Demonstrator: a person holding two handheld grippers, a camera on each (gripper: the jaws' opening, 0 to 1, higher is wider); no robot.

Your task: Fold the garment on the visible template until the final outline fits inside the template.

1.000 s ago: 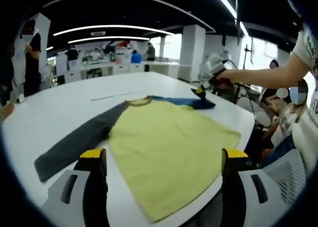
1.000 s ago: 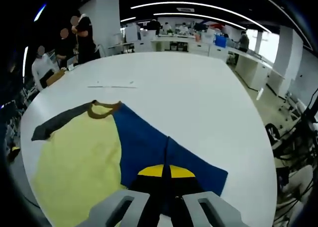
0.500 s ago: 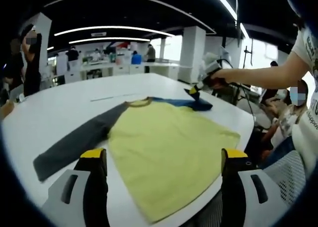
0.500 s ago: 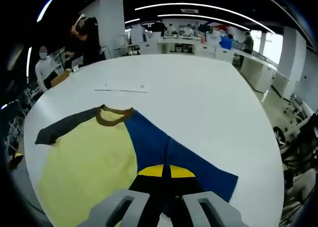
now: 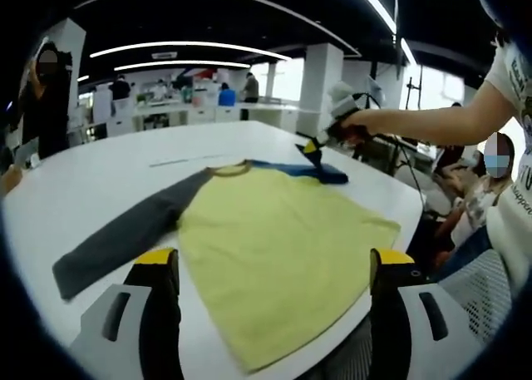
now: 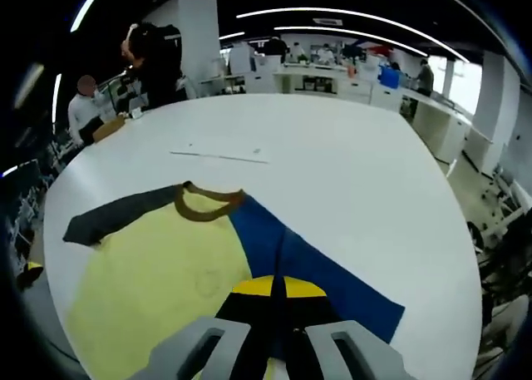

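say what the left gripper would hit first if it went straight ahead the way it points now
Probably the yellow body of the shirt, which lies between the open left gripper jaws on the white table; depth is unclear.

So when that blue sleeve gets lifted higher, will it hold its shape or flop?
Probably flop: the blue sleeve is thin cloth, creased where the right gripper pinches it. Likely light, and it may drag the yellow shirt body over the smooth white table.

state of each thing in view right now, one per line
yellow long-sleeve shirt with brown collar: spread flat on the white table, unfolded
grey sleeve: stretched out flat
blue sleeve: pinched at its end, lifted off the table
right gripper: shut on the blue sleeve
left gripper: open, holding nothing, above the shirt's hem
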